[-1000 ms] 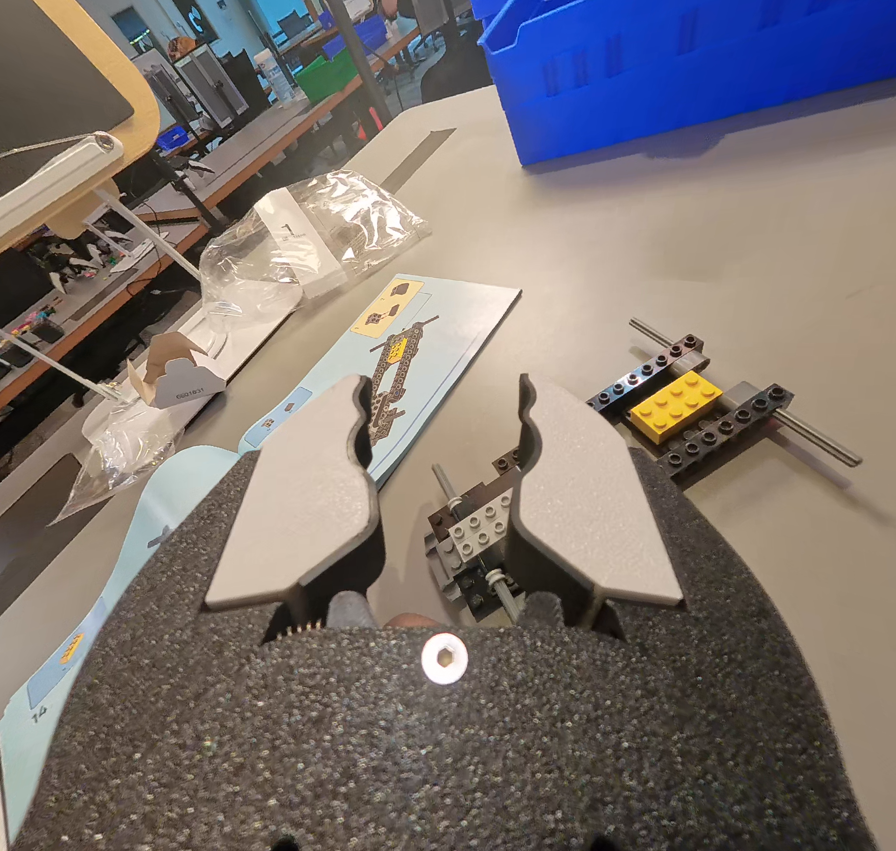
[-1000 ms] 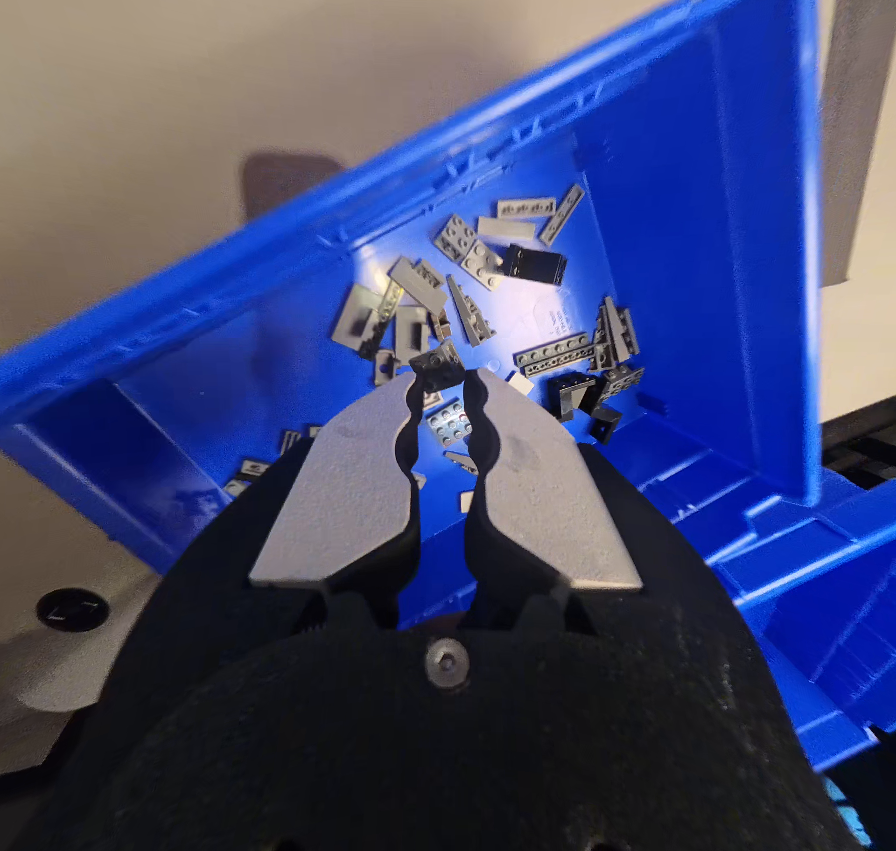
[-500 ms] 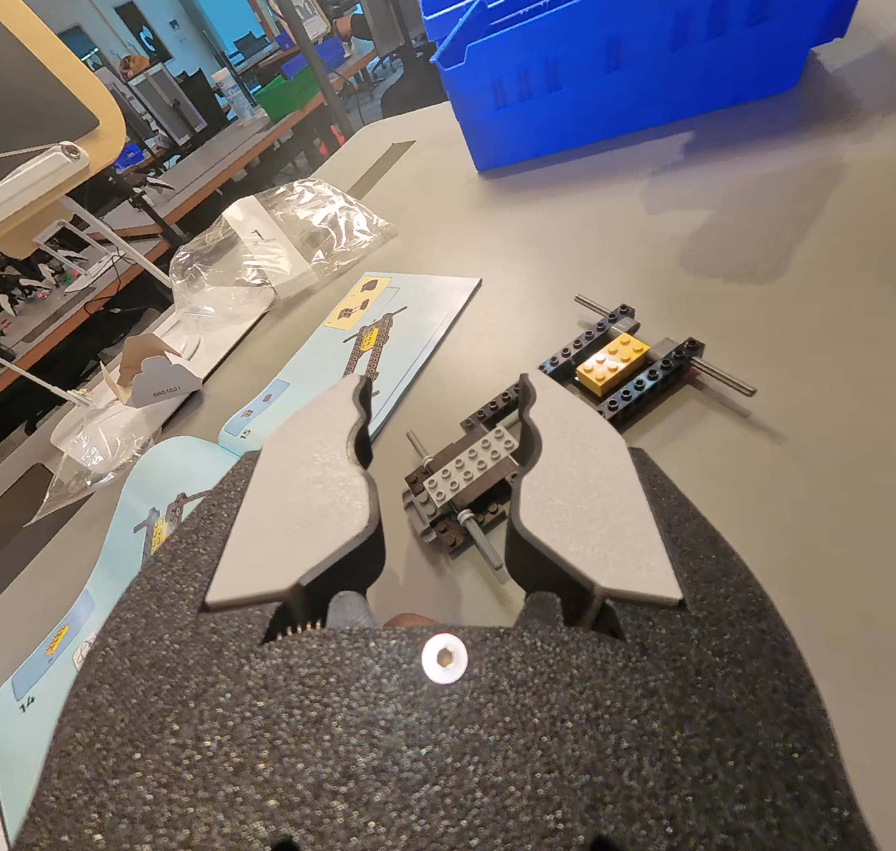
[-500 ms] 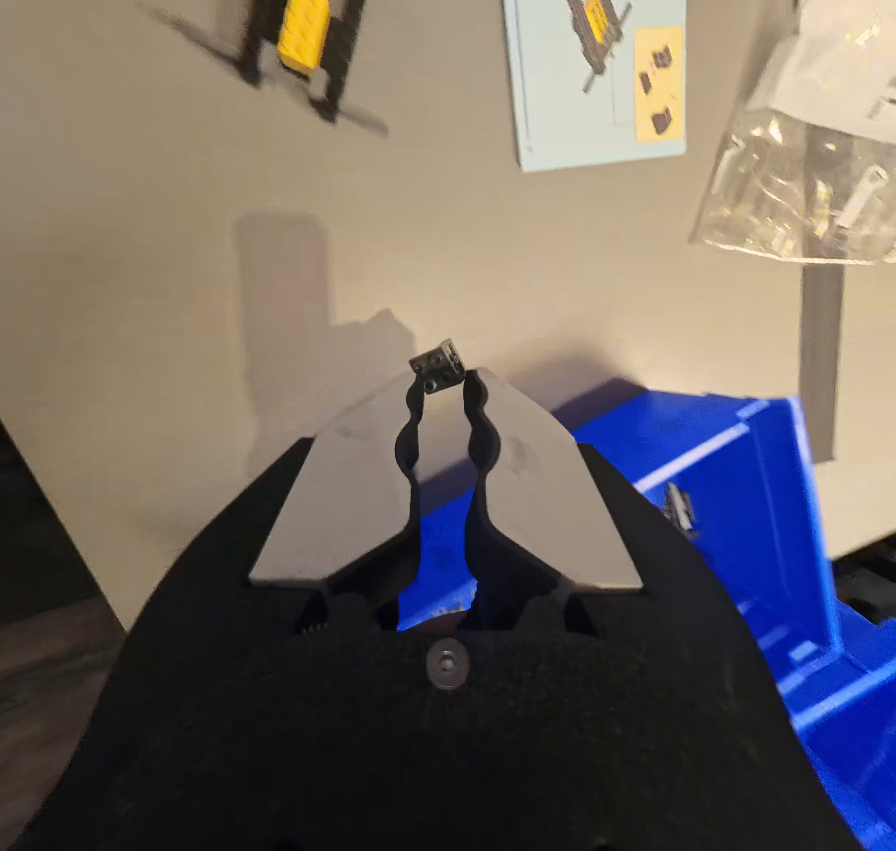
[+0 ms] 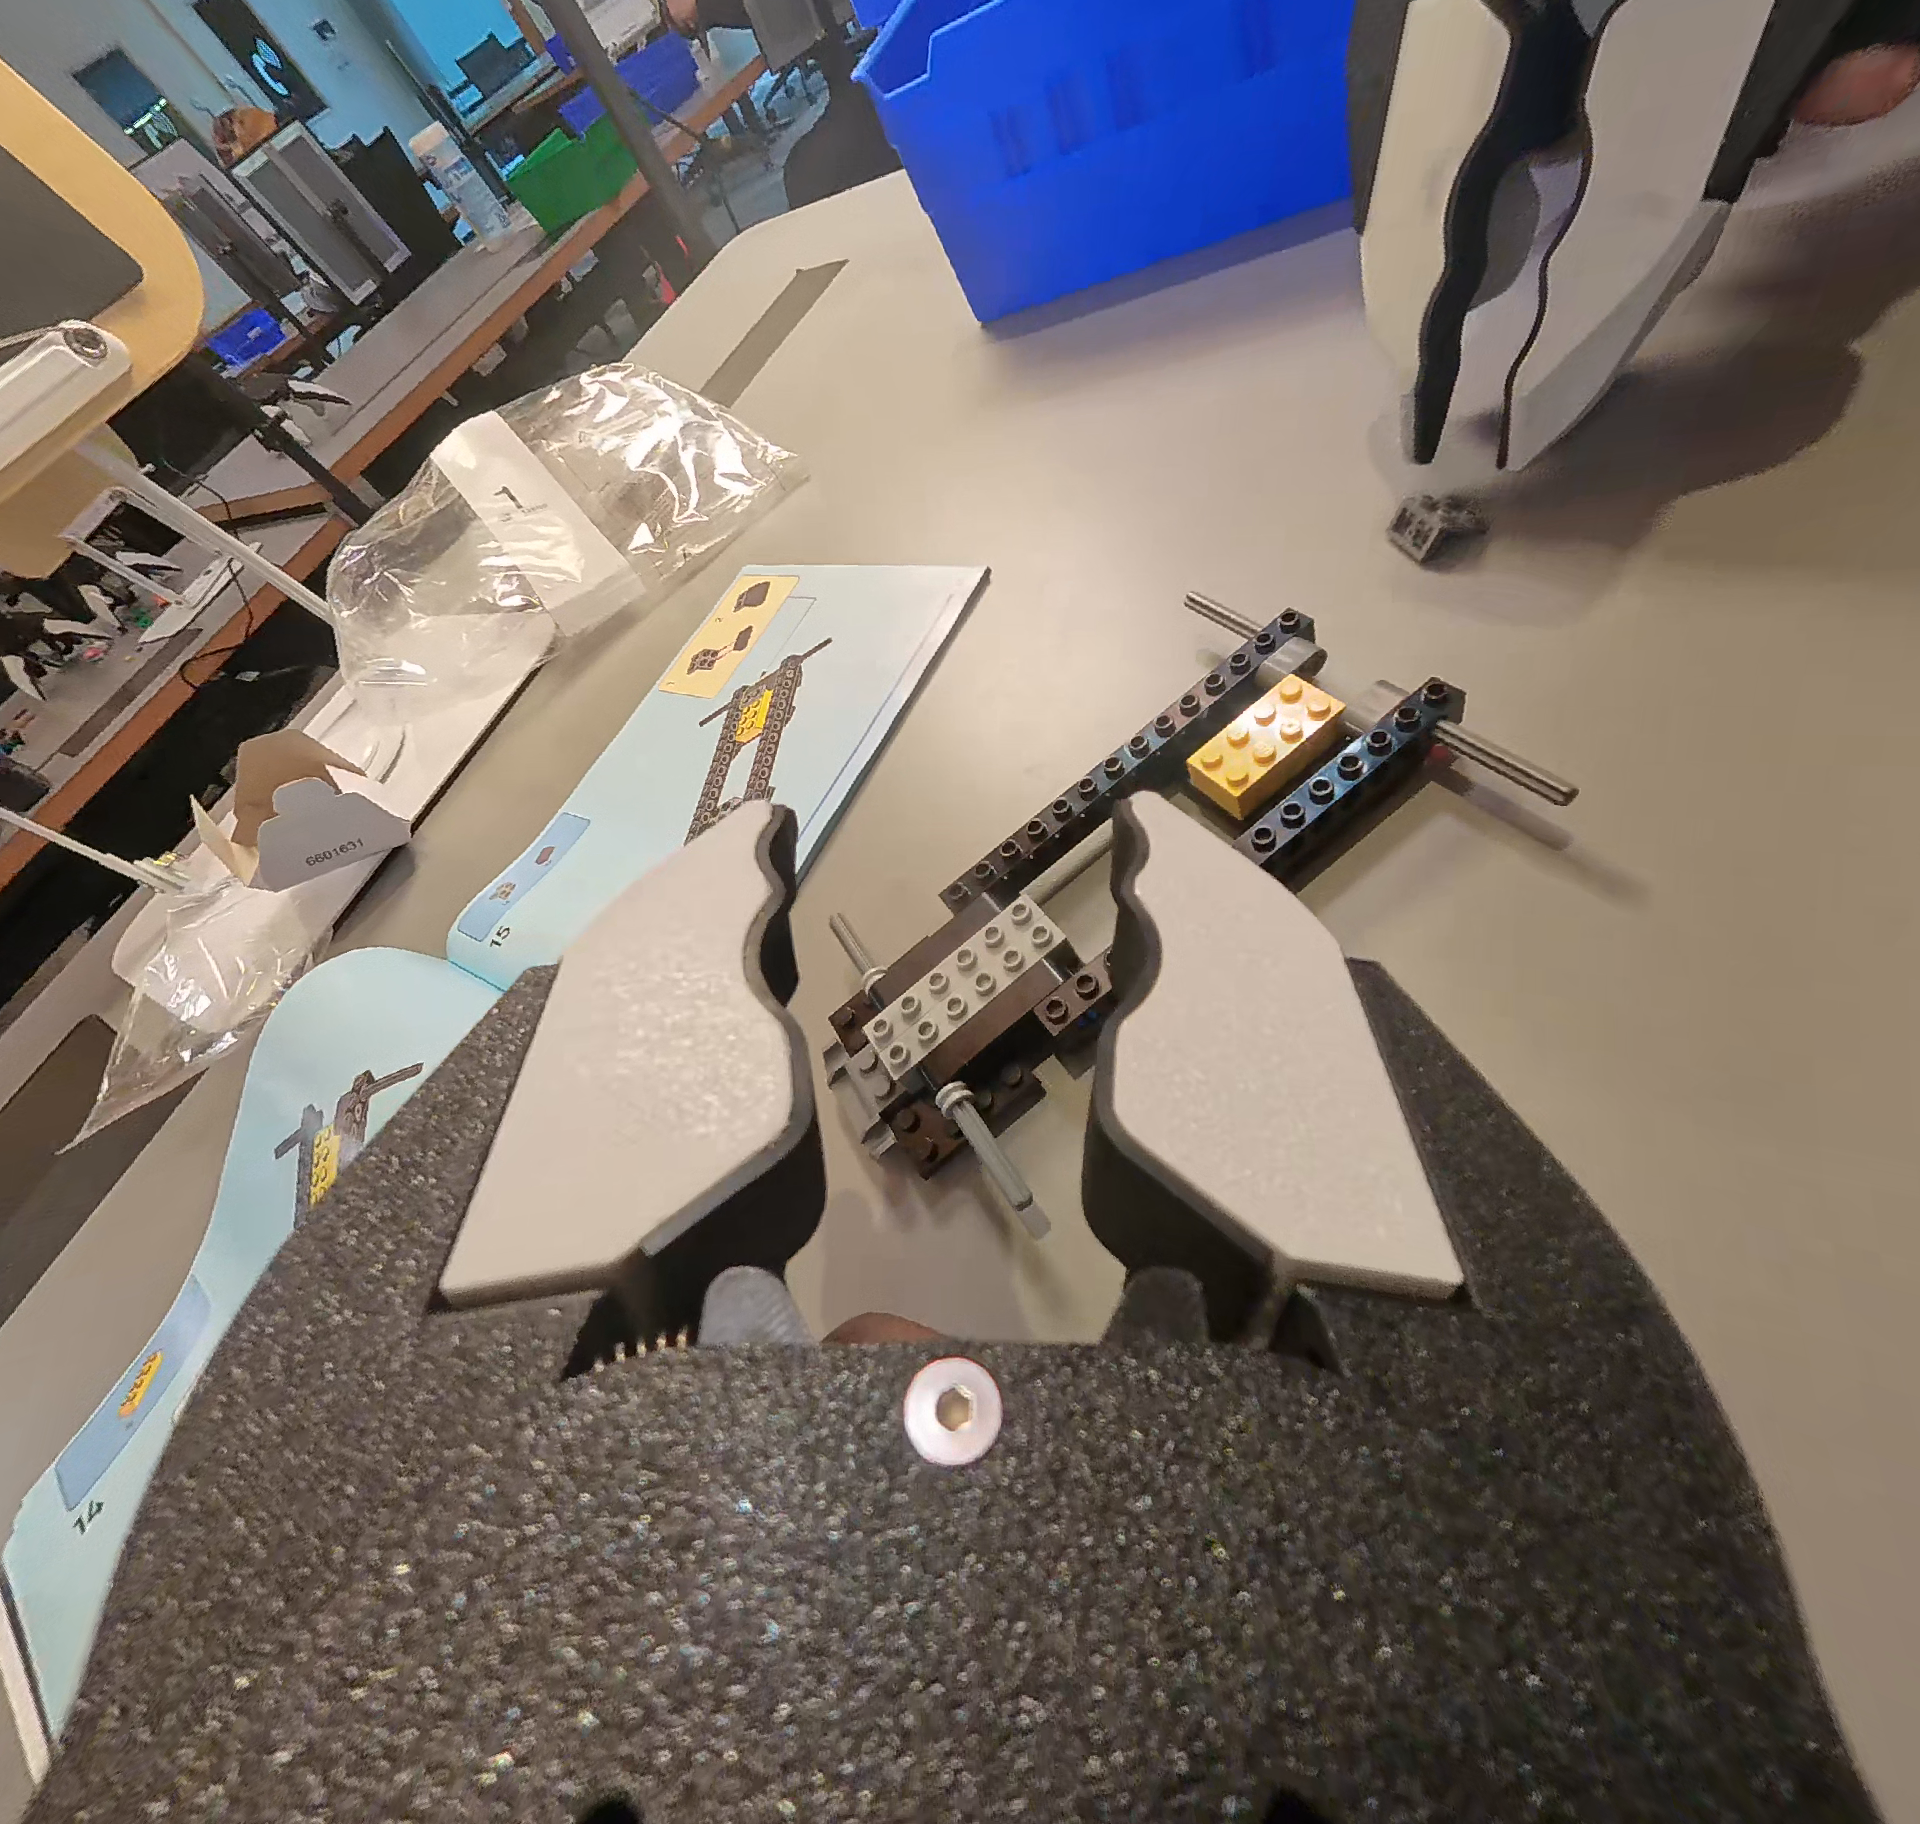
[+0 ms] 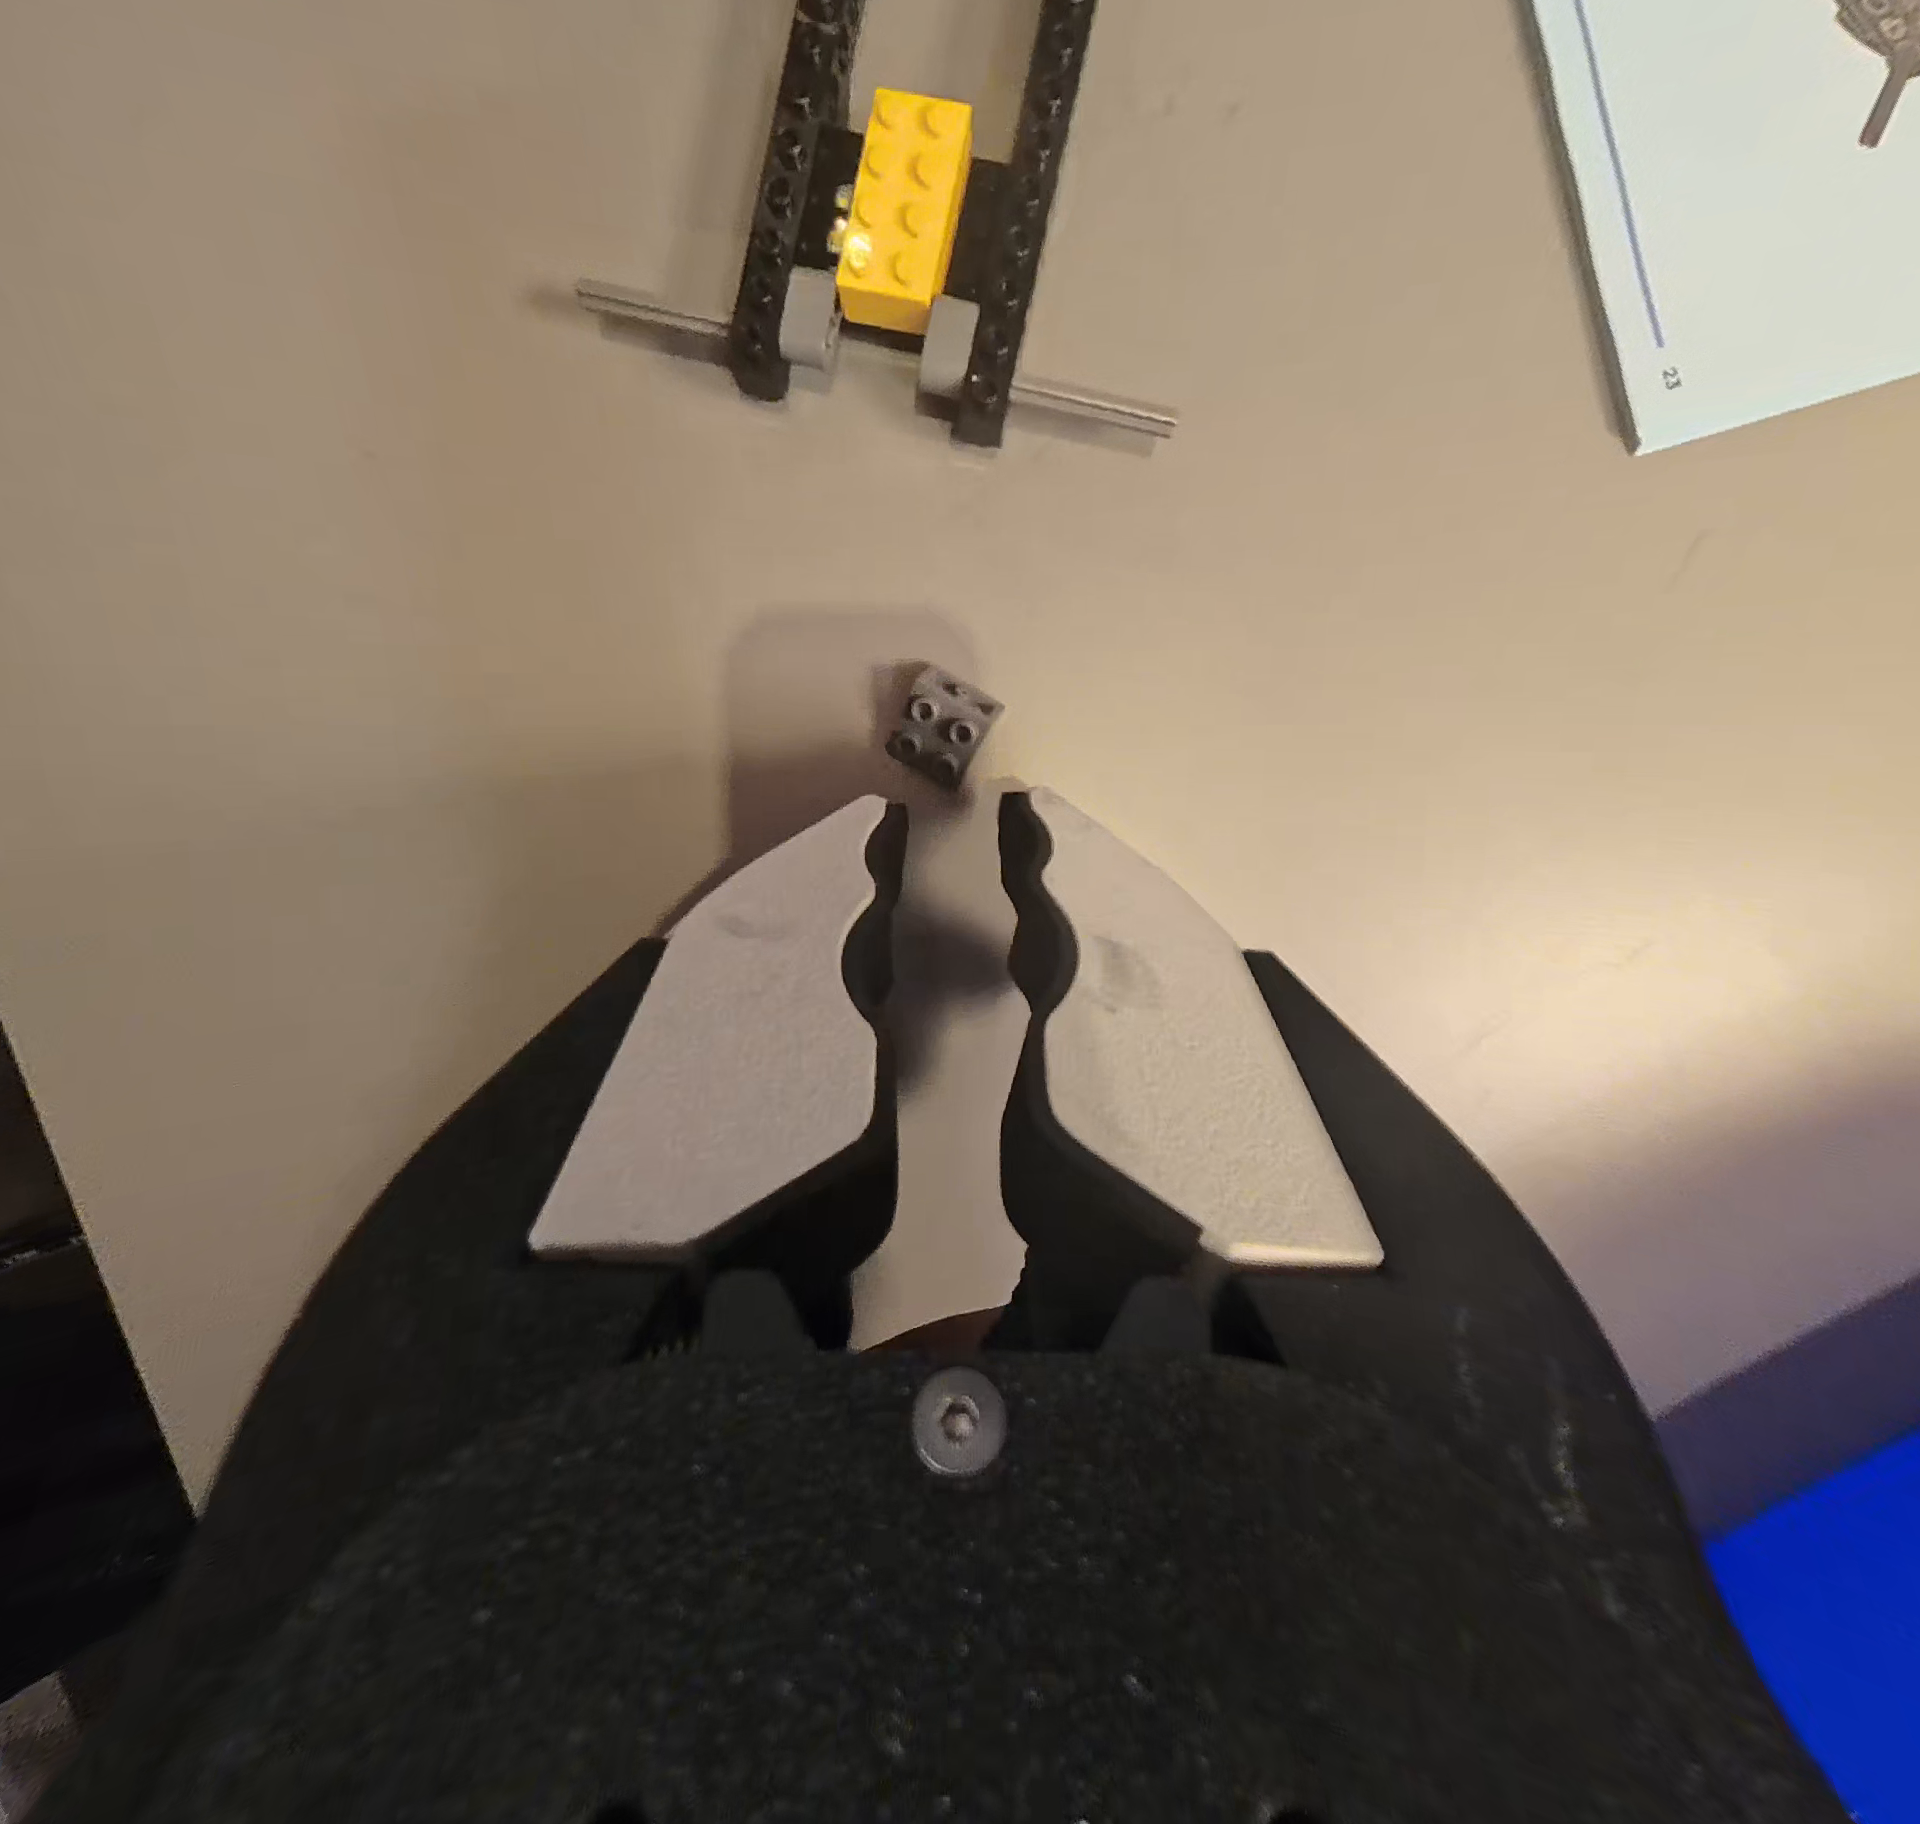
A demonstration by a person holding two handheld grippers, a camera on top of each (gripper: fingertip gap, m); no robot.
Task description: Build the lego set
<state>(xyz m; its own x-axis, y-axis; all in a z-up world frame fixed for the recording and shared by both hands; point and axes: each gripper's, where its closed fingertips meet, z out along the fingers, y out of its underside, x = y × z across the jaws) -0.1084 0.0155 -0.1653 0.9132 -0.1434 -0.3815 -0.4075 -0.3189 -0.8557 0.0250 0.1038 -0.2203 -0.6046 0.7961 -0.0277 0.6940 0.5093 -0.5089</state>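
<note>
Left hand-held gripper point(image 5: 951, 829): fingers apart, empty, straddling brick chassis point(image 5: 971, 1026) at frame centre.
Right hand-held gripper point(image 6: 945, 803): fingers slightly apart, empty.
Small grey brick point(image 6: 940, 725): on worktop point(image 6: 312, 579), just beyond the right fingertips.

I make out printed page numbers in the corners of the light-blue instruction booklet point(image 5: 862, 673), a single large digit on the white label of the clear plastic bag point(image 5: 623, 486), a stamped number code on the small white cardboard box point(image 5: 322, 839)
</note>
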